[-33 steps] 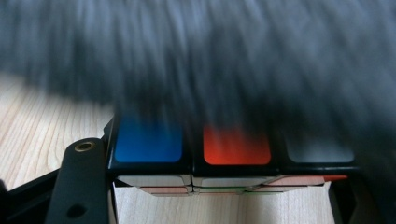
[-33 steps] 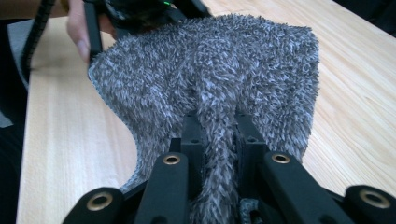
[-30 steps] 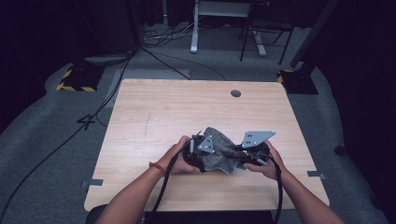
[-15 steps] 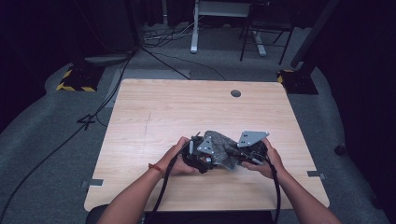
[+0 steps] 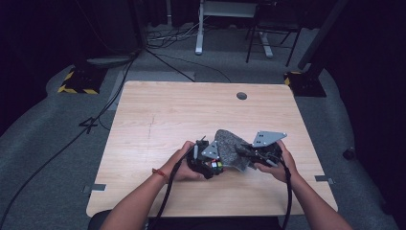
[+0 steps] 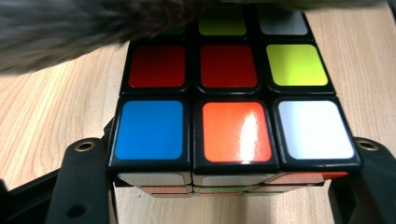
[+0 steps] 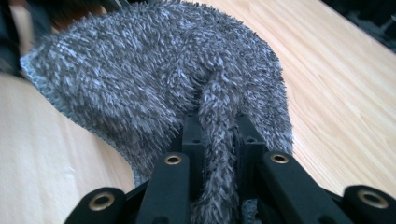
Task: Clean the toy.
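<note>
While the left gripper (image 5: 207,162) stays out of the wiping itself, its black jaws are clamped on either side of a glossy plastic puzzle cube with coloured square stickers (image 6: 233,107), which sits low on the pale wood-grain table (image 5: 191,115), at about six o'clock from the table's middle. The right gripper (image 7: 219,135), at three o'clock from the cube, has its jaws pinched on a fold of a shaggy grey microfibre cloth (image 7: 163,79), whose far edge drapes over the cube's top face at twelve o'clock in the left gripper view. The step in hand looks like wiping the cube. The next move probably calls for dragging the soft pile across the slick stickers while the other grip holds the hard-edged cube steady, so it does not twist or slide.
</note>
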Demonstrator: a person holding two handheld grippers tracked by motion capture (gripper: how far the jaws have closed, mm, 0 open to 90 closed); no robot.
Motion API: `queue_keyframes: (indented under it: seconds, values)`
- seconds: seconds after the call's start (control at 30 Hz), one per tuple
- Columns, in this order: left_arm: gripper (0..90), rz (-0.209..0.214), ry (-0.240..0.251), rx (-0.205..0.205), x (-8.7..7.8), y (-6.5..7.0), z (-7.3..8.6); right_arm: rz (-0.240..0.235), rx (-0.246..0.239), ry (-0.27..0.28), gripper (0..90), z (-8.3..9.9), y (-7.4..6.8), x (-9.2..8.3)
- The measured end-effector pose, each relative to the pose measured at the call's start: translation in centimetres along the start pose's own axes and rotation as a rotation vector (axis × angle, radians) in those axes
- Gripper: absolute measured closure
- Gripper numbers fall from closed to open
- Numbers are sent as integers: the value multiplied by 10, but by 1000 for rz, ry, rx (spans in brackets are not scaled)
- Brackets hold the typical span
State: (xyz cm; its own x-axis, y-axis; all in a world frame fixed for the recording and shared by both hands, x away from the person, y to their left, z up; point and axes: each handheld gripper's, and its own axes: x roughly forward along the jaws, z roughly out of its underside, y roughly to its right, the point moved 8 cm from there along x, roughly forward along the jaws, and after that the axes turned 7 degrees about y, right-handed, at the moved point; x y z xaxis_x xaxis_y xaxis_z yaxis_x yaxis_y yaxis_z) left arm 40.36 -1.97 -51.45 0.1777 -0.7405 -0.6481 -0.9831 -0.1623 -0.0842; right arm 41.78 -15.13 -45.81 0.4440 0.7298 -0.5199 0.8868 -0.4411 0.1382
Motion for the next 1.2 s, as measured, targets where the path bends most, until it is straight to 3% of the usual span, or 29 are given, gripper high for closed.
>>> queue_keyframes:
  seconds: [0.13, 0.17, 0.23, 0.4, 0.57, 0.63, 0.73, 0.97, 1.2]
  values:
    - [340, 4, -6, 15, 5, 3, -4, -43, -35, 9, 787, -11, -18, 8]
    - [340, -1, -10, 17, 5, 3, -3, -19, -77, -4, 787, -13, -23, 11]
    - [340, -4, -9, 13, 3, 2, -2, -15, -84, -6, 787, -13, -24, 11]
    - [340, -11, 13, -3, -2, 0, -3, 8, -58, -19, 787, -4, -11, 8]
    - [340, -13, 60, -25, -9, -2, -5, 8, 41, -30, 787, 20, 7, 0]
    - [340, -17, 64, -22, -9, -2, -5, -13, 69, -18, 787, 24, 9, -1]
    - [340, -23, 73, -17, -8, 0, -8, -9, 55, -27, 787, 24, 8, 1]
    - [339, -12, 111, -13, -9, 5, -15, -98, 68, 35, 788, 18, -9, 10]
    - [337, -26, 90, 0, -7, 3, -13, -93, 72, 74, 790, 11, -11, 6]
